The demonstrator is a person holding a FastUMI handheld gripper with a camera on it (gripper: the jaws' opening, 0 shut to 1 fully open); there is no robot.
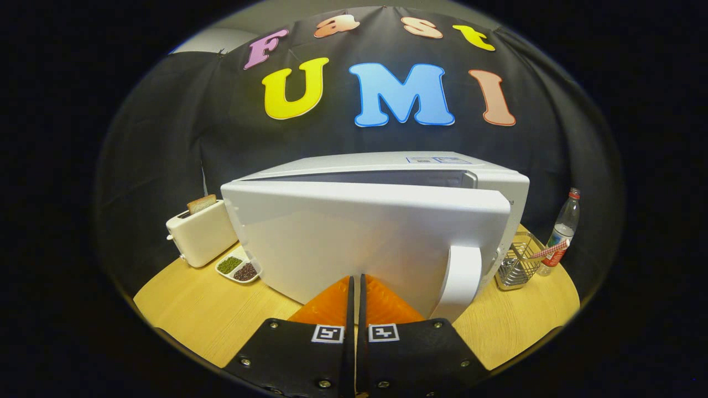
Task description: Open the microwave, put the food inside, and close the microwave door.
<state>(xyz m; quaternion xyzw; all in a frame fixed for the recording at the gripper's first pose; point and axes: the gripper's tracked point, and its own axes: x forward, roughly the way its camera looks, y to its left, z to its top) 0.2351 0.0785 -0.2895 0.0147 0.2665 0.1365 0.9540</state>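
Tongs (pixel 357 279) closed, fingers together with nothing between them, tips at the smooth white microwave door (pixel 354 243). The door stands ajar; its curved handle (pixel 462 279) is just right of the tips. A boxy toaster (pixel 200 237) stands left, on a round wooden table (pixel 204 315).

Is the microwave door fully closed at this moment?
No. The microwave door stands ajar, a dark gap showing along its top, while the gripper, fingers together, meets its face.

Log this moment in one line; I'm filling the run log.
gripper: shut, empty, tips at door | door: ajar | handle: beside tips
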